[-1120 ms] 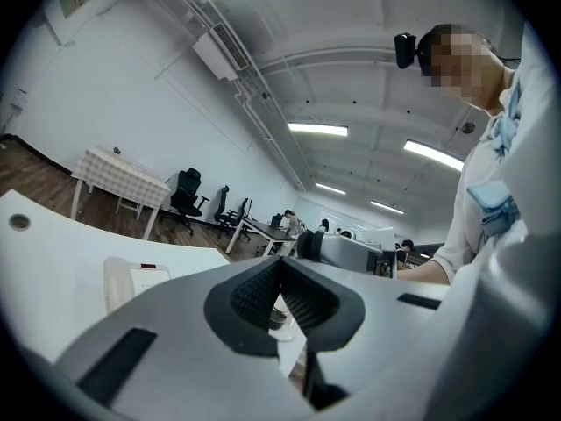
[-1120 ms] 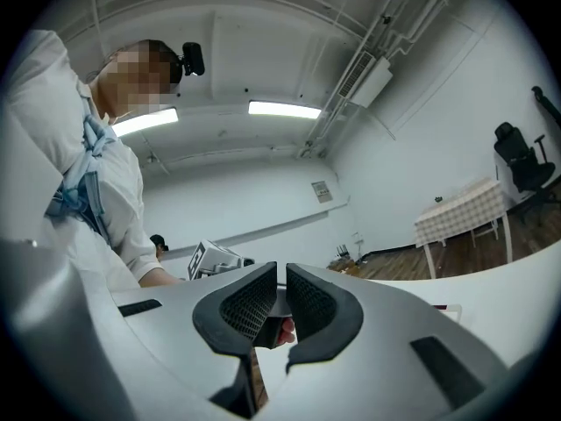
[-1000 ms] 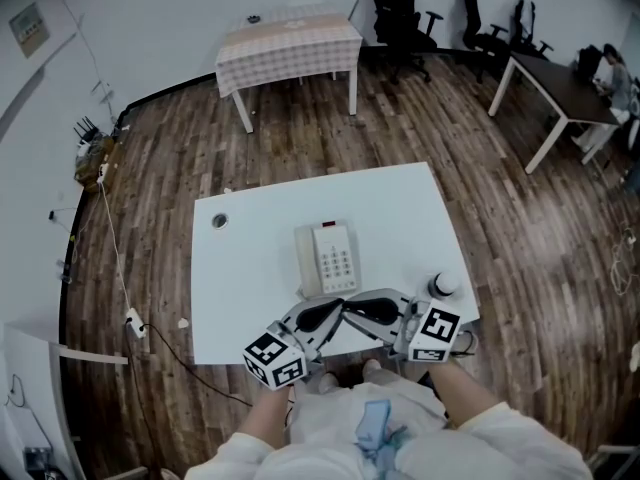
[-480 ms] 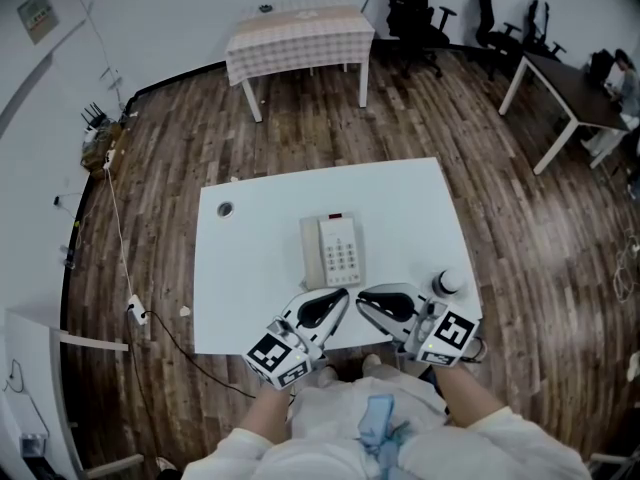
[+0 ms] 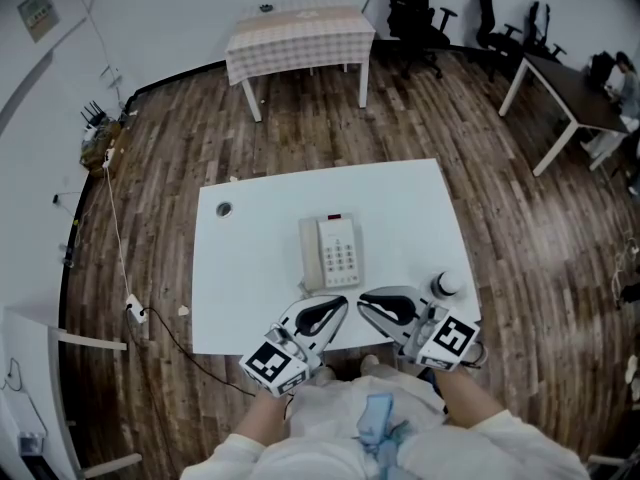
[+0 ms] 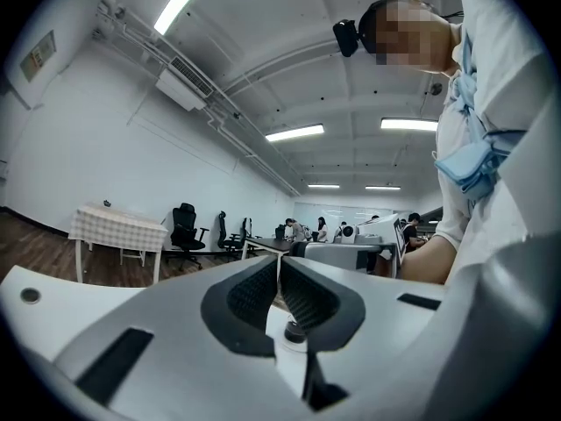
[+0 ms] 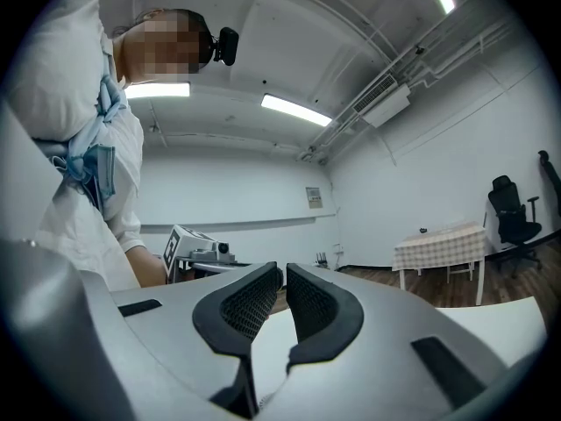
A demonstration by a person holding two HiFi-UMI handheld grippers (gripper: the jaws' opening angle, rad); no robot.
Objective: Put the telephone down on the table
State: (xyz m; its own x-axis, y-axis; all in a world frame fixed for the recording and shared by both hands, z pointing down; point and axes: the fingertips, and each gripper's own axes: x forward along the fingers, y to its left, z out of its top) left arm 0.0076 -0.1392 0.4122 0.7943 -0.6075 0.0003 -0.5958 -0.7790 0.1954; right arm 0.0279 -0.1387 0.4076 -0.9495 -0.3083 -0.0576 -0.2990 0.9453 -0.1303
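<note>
Your telephone [image 5: 332, 254] already rests mid-way across the tabletop [image 5: 250, 268], at twelve o'clock from the left gripper [image 5: 338, 305], fingers pressed together, and the right gripper [image 5: 368, 304], fingers barely parted and empty, so I judge only a retreat toward six o'clock remains.

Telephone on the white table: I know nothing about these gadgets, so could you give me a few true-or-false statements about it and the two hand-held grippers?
1. The telephone rests on the white table. True.
2. The left gripper is clamped on the telephone. False: its jaws are shut on nothing, short of the phone.
3. A small container stands near the table's right front corner. True.
4. The two grippers point away from each other. False: the right gripper and the left one point towards each other, tips almost meeting above the table's near edge.
</note>
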